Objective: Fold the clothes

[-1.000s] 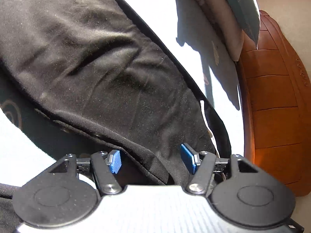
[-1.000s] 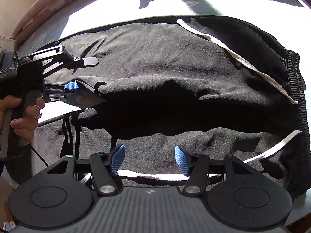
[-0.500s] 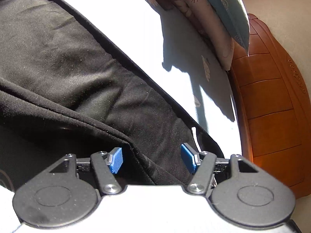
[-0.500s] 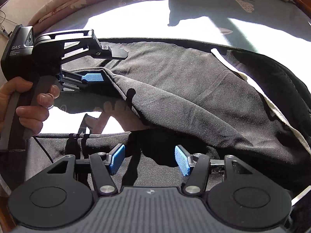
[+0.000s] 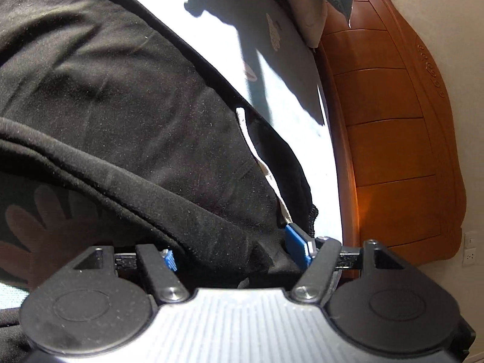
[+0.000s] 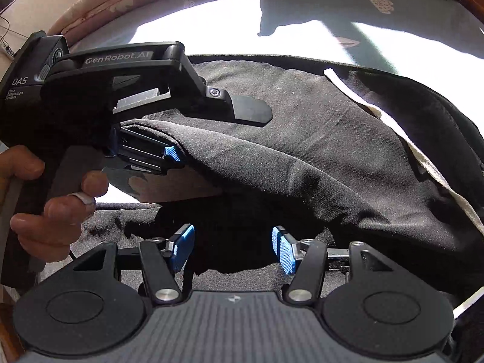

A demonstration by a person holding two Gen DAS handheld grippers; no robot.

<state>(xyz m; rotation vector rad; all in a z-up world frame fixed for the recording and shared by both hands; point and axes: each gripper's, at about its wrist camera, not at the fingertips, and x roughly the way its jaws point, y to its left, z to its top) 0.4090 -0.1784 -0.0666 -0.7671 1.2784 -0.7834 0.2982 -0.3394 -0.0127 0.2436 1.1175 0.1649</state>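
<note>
Both hand-held grippers straddle black trousers: left opening, its grip hidden; right parted, contact unclear

We saw bed in pale patterned sheet, sunlit patches with hard shadows; carved wooden headboard, pillows against it; cream wall behind.

Black trousers – matt fleecy cloth; headboard – glossy varnished wood; tool pads – ribbed blue.

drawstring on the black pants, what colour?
Off-white drawstring against the black pants; clearest in the right wrist view.
</note>
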